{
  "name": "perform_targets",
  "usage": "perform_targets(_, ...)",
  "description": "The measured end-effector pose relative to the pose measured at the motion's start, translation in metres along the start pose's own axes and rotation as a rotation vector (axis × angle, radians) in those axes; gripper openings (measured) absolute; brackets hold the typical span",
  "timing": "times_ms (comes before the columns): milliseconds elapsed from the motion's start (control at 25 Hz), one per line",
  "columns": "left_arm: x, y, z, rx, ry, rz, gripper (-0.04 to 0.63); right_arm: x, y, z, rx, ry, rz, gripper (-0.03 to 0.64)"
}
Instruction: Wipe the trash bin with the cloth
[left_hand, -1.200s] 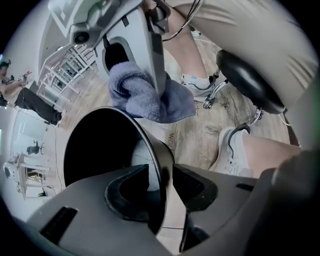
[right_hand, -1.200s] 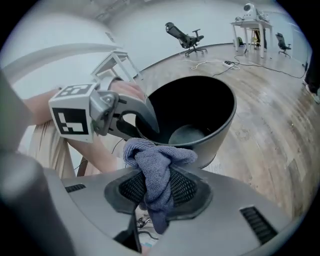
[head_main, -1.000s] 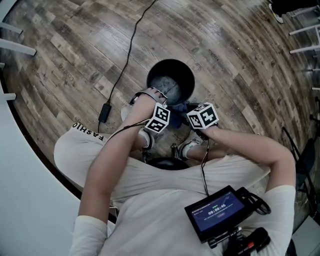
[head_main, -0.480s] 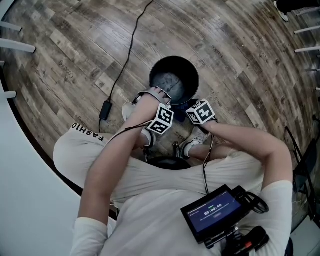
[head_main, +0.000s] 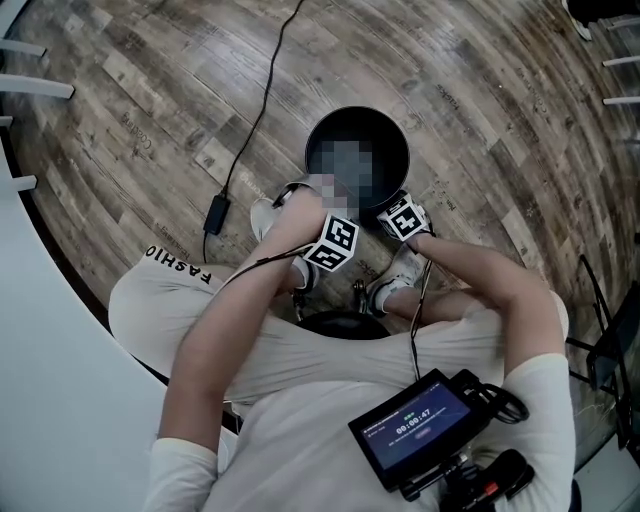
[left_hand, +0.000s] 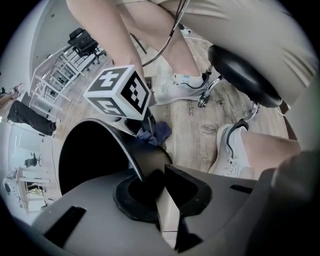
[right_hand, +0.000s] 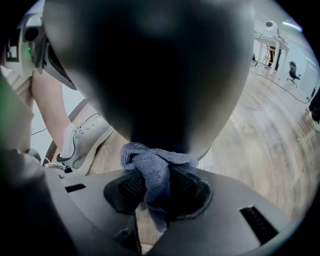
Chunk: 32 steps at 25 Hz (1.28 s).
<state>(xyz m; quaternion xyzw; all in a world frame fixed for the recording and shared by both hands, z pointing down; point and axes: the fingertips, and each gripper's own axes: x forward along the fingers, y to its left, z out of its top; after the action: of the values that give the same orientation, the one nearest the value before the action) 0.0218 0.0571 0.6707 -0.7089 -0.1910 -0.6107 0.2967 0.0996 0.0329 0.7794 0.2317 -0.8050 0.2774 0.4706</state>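
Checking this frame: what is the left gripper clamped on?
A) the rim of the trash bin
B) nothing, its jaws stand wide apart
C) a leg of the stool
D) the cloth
A: in the left gripper view, the left gripper has its jaws pinched on the rim of the trash bin, while the cloth is held in the right gripper.
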Motion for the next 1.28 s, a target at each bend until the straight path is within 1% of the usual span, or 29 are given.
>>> perform_targets(200, 0.000, 0.001, 0.003, -0.002, -0.011, 0.002, 0.057, 0.025, -0.013, -0.011, 0.042, -0.017, -0.048, 0.109)
perform_targets(400, 0.000, 0.002, 0.005, 0.000, -0.017, 0.002, 0.057, 0.042, -0.021, -0.025, 0.053, 0.029, -0.087, 0.109)
perform_targets(520, 0.000, 0.003, 0.005, 0.000, -0.017, 0.003, 0.058, 0.049, -0.025, -0.030, 0.074, 0.039, -0.107, 0.109)
perform_targets(640, 0.000, 0.003, 0.004, -0.009, -0.018, 0.001, 0.058, 0.049, -0.025, -0.030, 0.091, 0.057, -0.098, 0.109)
perform_targets(760, 0.001, 0.003, 0.005, -0.021, -0.028, 0.002, 0.058, 0.034, -0.025, -0.026, 0.119, 0.071, -0.089, 0.109)
perform_targets(840, 0.000, 0.002, 0.005, -0.025, -0.033, 0.002, 0.058, 0.021, -0.022, -0.021, 0.119, 0.071, -0.065, 0.109)
perform_targets(920, -0.002, 0.003, 0.005, -0.034, -0.037, 0.006, 0.059, 0.006, -0.015, -0.016, 0.095, 0.088, -0.015, 0.109)
perform_targets(1080, -0.012, 0.015, 0.004, -0.083, -0.056, 0.032, 0.160, -0.034, 0.000, 0.000, 0.063, 0.088, 0.078, 0.109)
perform_targets(1160, -0.015, 0.014, 0.002, -0.092, -0.055, 0.026, 0.167, -0.057, 0.010, 0.006, 0.073, 0.085, 0.103, 0.109)
perform_targets(1280, -0.013, 0.010, -0.004, -0.084, -0.031, 0.010, 0.167, -0.091, 0.026, 0.019, 0.097, 0.064, 0.139, 0.109)
